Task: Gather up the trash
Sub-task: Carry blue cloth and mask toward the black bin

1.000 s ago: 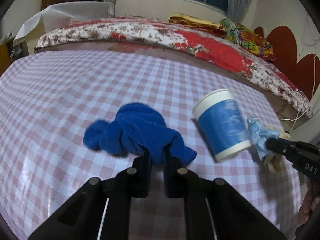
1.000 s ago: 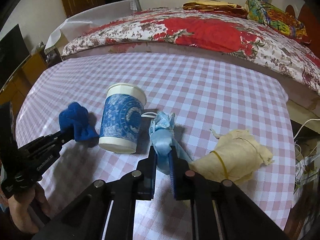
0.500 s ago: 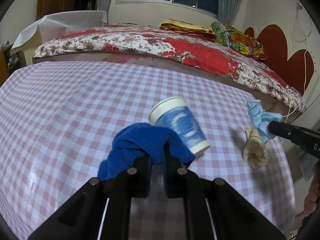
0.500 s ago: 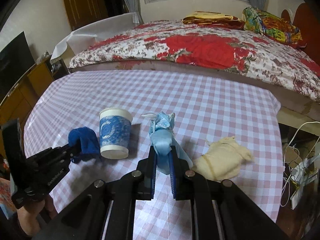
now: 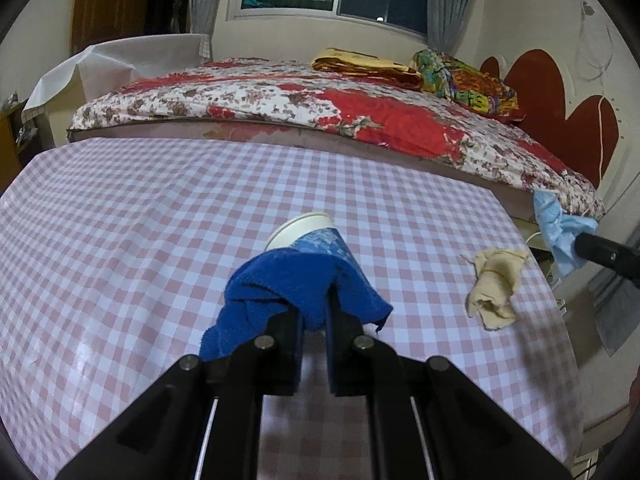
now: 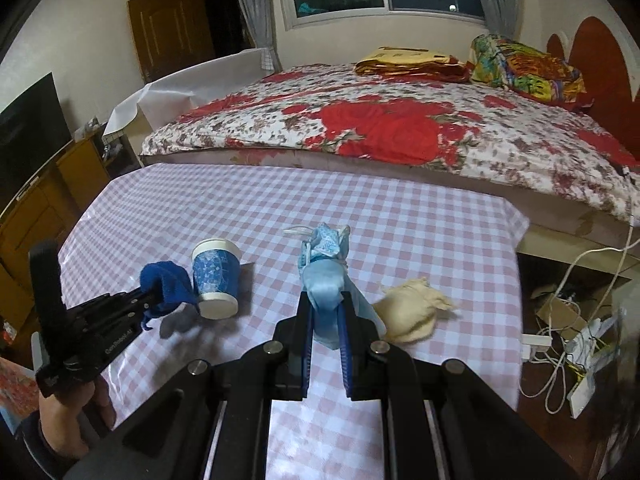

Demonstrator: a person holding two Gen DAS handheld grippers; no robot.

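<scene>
A bedroom table covered in pink-and-white checked cloth [image 5: 120, 240] with litter on it and two hand-held grippers above it. At lower centre of the left wrist view, the left gripper [image 5: 313, 322] is clamped on a crumpled dark blue cloth [image 5: 288, 284], which bunches over its fingers and hangs clear of the table. At lower centre of the right wrist view, the right gripper [image 6: 325, 320] pinches a pale blue face mask [image 6: 326, 276], creased and twisted, its white ear loop sticking out at the top. A blue-patterned paper cup [image 6: 216, 278] with a white rim stands upright left of centre in that view, just beside the blue cloth. A wrinkled cream-coloured cloth bundle [image 6: 412, 310] lies on the table right of centre, near the table's edge. A hand [image 6: 76, 416] grips the left gripper's handle at lower left. A bed with a red floral cover [image 6: 400, 132] fills the background.
</scene>
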